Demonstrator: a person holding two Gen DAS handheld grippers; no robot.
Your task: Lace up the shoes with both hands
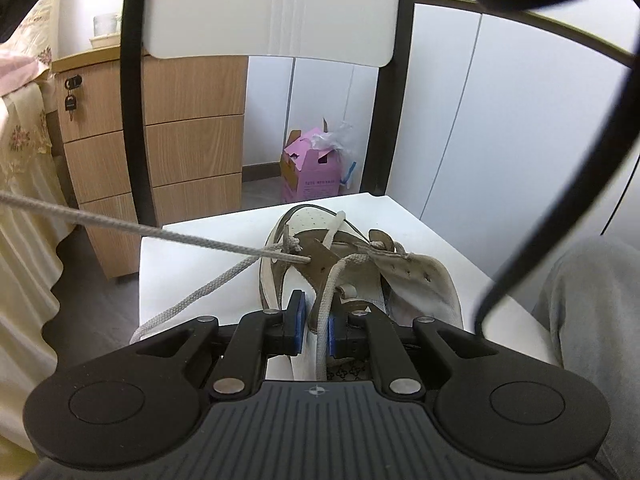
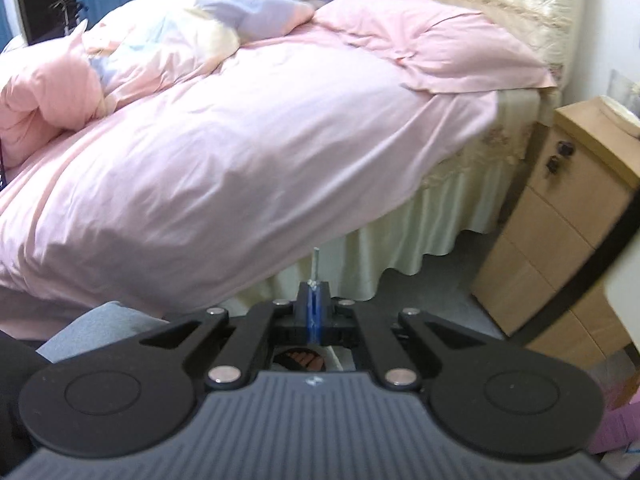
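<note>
Seen only from the left wrist: shoe (image 1: 344,256) lying on the white chair seat (image 1: 432,216), tongue and eyelets up, one lace strand (image 1: 120,222) drawn taut from an eyelet off to the left edge. Left gripper (image 1: 316,320) angled down over the shoe, fingers (image 1: 298,322) nearly together, pinching the other lace end (image 1: 326,296).

Seen only from the right wrist: pink bed (image 2: 248,140), wooden drawer unit (image 2: 560,240). Right gripper (image 2: 315,304) tilted down, fingers pressed together on a lace tip (image 2: 315,264) poking out above them.
</note>
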